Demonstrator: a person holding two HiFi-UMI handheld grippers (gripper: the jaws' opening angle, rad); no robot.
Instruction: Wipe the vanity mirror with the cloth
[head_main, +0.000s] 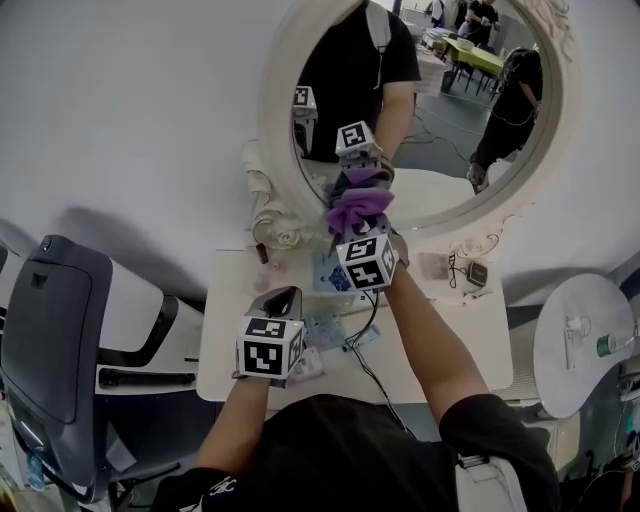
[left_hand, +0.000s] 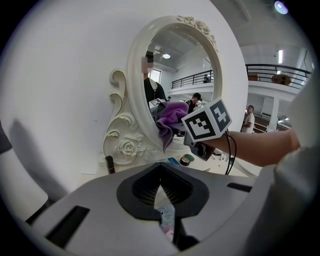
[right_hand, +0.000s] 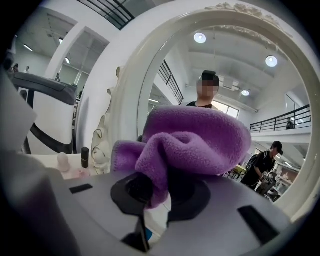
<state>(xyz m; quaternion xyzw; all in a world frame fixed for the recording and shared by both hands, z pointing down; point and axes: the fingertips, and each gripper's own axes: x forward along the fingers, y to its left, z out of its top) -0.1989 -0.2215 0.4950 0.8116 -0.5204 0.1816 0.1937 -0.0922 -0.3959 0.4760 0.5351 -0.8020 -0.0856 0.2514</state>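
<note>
The right gripper (right_hand: 159, 192) has its jaws clamped on the purple cloth (right_hand: 195, 140), which touches the vanity mirror (head_main: 440, 150) glass near its 7 o'clock rim. The left gripper (left_hand: 161, 186), jaws together and empty, hangs at the right one's 7 o'clock

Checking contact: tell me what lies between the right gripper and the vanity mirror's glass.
Only the bunched purple fleece cloth it grips, seen in the head view.

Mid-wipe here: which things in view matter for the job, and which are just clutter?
In the job: purple cloth, vanity mirror, right gripper clamping the cloth.
Lying about: dark tube by the mirror's base, black cable, patterned packets, grey chair.
</note>
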